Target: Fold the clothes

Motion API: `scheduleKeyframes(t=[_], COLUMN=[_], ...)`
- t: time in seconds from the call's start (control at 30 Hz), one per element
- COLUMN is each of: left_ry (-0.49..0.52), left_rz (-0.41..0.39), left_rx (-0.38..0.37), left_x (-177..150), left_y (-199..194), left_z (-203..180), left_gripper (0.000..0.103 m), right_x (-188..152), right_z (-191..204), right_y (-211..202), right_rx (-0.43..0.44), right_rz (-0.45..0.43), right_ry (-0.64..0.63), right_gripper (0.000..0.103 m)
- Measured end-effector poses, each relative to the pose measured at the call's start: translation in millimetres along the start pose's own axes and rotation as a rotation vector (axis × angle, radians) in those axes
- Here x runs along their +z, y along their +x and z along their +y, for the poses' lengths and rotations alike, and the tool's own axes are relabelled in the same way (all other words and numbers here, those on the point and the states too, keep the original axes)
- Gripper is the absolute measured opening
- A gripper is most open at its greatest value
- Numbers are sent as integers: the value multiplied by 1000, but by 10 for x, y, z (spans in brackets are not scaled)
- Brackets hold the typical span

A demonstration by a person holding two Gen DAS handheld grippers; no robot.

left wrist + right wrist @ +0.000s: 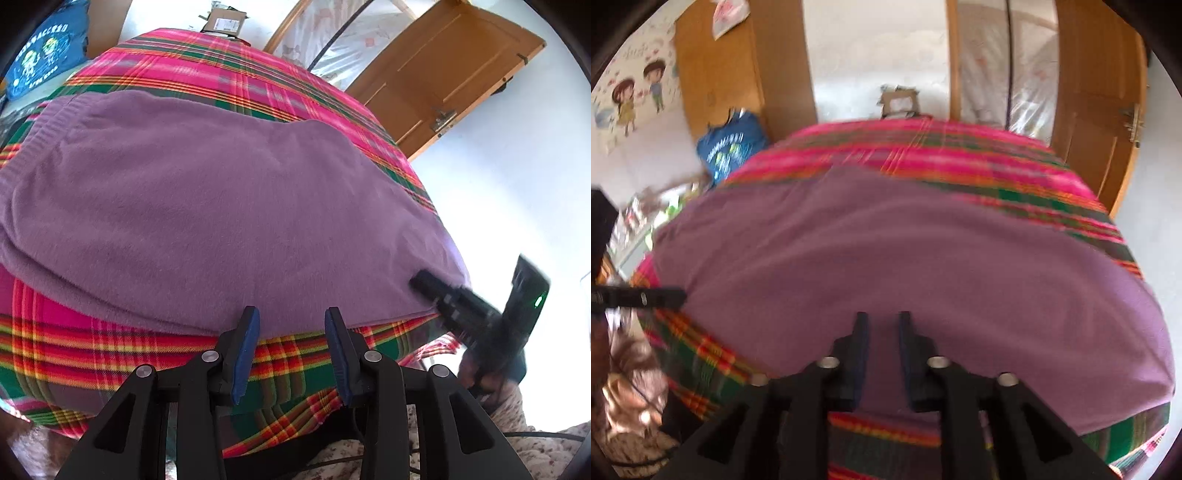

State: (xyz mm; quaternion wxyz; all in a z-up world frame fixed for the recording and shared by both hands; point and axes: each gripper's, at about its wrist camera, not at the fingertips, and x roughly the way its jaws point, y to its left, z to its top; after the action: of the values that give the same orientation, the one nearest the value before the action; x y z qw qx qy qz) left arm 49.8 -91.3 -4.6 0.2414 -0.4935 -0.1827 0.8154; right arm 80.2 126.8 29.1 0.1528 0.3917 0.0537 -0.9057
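**Mia:** Where is the purple sweater [207,206]?

**Ben:** It lies flat on the plaid blanket [229,77] on the bed. It sits just ahead of both sets of jaws. Its long way runs from side to side across them, and the ribbed band is far off to the left of the left gripper [291,314].

**Mia:** Are the left jaws holding it?

**Ben:** No. They stand apart with nothing between the blue pads. The near edge of the sweater is right at their tips.

**Mia:** And the right gripper [882,317]?

**Ben:** Its jaws are apart too, with a smaller gap. They hang over the near edge, and purple cloth shows in the gap. The picture is blurry, but they do not look closed on it.

**Mia:** Which one is closer to the right corner?

**Ben:** The right one. In the left view it pokes onto the sweater near that corner. So it looks like each gripper must pinch the near edge on its own side.

**Mia:** Any words to read?

**Ben:** The blue shirt [44,48] far off has white print, too small to read. The cardboard box [221,22] has a label, also too small.
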Motion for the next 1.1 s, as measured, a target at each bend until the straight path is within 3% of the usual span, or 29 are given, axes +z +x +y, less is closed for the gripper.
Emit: scheduleKeyframes(t=[0.13,0.23,0.43,0.6,0.8,1.1], left_ry=[-39,-61,-216,-342,-413,-486], left_rz=[-21,-84,-197,-225,-240,-261], left_rx=[-5,57,106,112,135,137], left_x=[-28,-45,-87,-91,-65,74], left_y=[-75,-223,-580,-715,-789,-828], left_z=[100,180,626,931,1072,1229], left_gripper=[38,38,38,45,45,45], right_x=[-197,-247,-169,20,248,181], right_z=[89,48,123,396,843,1122], right_y=[-147,-191,-213,-259,105,349], right_rx=[-42,-39,-54,43,145,233], right_rz=[-7,4,19,-83,-54,14], right_ry=[-65,-46,-54,-125,-211,-265], right_gripper=[28,28,28,28,29,29])
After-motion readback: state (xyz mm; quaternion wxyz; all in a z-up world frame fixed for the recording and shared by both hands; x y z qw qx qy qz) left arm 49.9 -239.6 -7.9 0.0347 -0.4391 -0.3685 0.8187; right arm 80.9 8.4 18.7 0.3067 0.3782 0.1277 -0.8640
